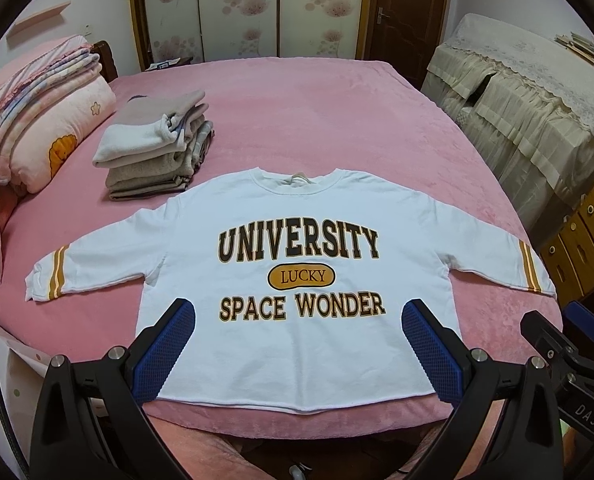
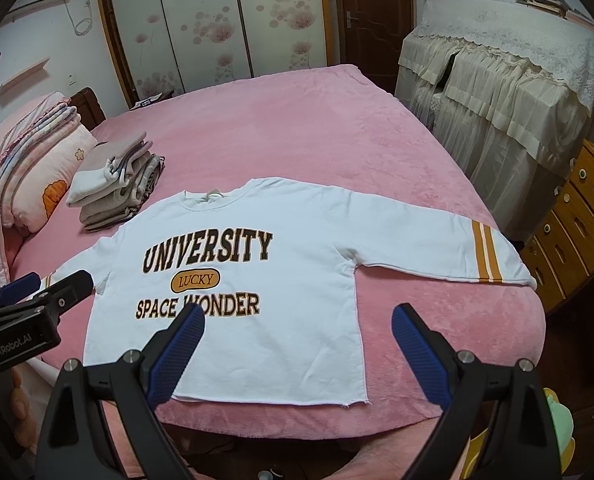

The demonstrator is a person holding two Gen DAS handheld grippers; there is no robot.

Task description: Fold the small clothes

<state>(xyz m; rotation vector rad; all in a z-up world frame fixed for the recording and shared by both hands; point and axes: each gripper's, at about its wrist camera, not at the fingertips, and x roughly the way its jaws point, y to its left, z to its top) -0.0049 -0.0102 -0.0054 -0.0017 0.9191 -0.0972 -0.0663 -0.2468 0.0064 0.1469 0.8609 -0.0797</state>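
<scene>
Sweatshirt (image 1: 297, 216), white and printed front-up, lies spread flat near the bed's (image 1: 297, 112) front edge, hem parallel to that edge and both striped sleeves stretched out toward the side edges. Judging by the layout, it is squared up so folds can start from either sleeve. A stack of folded clothes (image 1: 157, 148) sits toward the bed's left edge, beyond the left sleeve, probably where finished pieces go. The left tongs (image 1: 297, 340) hover over the hem, jaws spread wide and empty. The right tongs (image 2: 297, 344) hover over the garment's right hem corner, likewise open, holding nothing.
</scene>
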